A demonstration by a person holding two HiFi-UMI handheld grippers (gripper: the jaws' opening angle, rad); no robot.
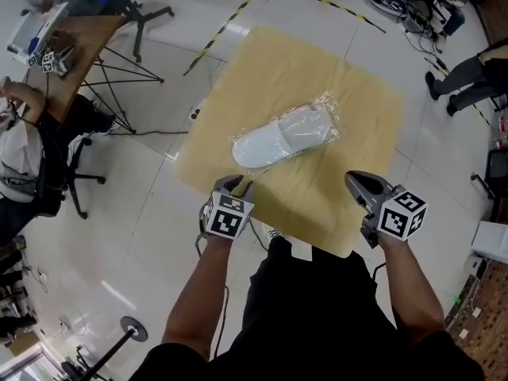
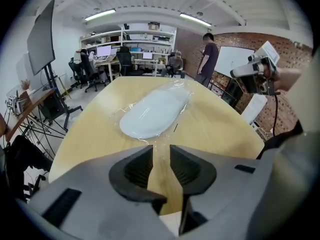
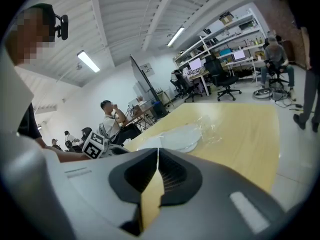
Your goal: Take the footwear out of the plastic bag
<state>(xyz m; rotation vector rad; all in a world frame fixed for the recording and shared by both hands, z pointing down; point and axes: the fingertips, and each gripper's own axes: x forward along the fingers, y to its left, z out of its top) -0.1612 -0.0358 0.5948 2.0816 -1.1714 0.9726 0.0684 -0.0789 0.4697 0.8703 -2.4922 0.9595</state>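
Your left hand-held gripper (image 1: 238, 185) is spread wide, jaws well apart, and in the left gripper view (image 2: 161, 151) only bare wood shows through the gap, with no pad pressing on anything. It points steeply down at the near edge of the tabletop (image 1: 278, 62), just short of the toe end of the slipper (image 1: 282, 137). That white slipper lies flat near the middle of the tabletop, sole down, wholly wrapped in the clear plastic bag (image 1: 327, 105), lengthwise from your near left toward the far right. From the left gripper view the slipper (image 2: 152, 114) sits dead ahead of the open jaws, and a crinkled fringe of the plastic bag (image 2: 119, 116) runs along the wood toward the jaw tips; whether a tip touches that fringe, you can't tell from here. Over on the other side, your right hand-held gripper (image 1: 357, 182) is pressed together, its jaws meeting in a thin seam with nothing caught between them, as the right gripper view (image 3: 158, 154) shows plainly. It hangs over the near right part of the tabletop (image 3: 250, 129), apart from the bag, tilted gently downward, with the slipper (image 3: 175, 136) and the loose clear end of the plastic bag (image 3: 210, 126) lying beyond its tips. Both hands hold their grippers off the bag; neither grips it.
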